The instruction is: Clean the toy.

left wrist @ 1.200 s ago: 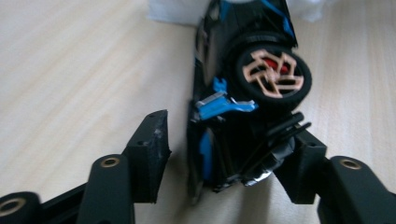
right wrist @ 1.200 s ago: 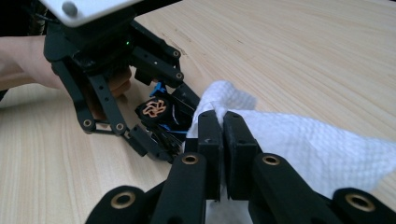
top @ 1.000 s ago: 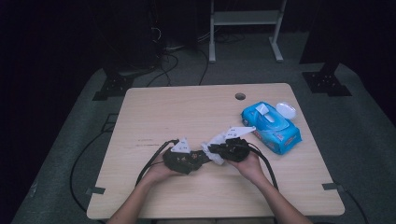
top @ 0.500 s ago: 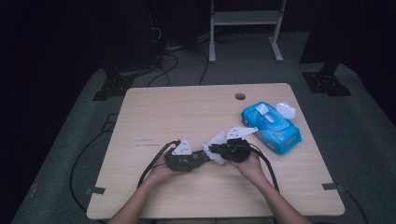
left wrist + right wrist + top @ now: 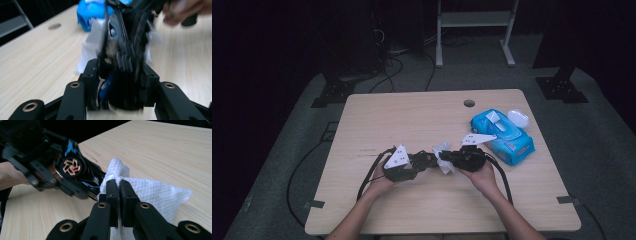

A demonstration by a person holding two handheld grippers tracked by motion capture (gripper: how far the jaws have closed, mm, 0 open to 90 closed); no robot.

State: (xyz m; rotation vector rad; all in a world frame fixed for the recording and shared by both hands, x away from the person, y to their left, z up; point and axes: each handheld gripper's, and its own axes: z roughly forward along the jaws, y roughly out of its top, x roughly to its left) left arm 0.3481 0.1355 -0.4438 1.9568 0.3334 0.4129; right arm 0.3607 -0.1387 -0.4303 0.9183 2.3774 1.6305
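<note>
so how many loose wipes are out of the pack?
1: the white wipe sits pinched between the left gripper and right gripper, near the blue wipe pack. More may be hidden inside the pack.

Both grippers (image 5: 439,162) tip-to-tip, jaws closed

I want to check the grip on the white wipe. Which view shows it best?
The right gripper view: the white wipe is sharp, pinched between the right gripper jaws. The high view shows it small between both grippers; the left gripper view shows it blurred behind black parts.
</note>
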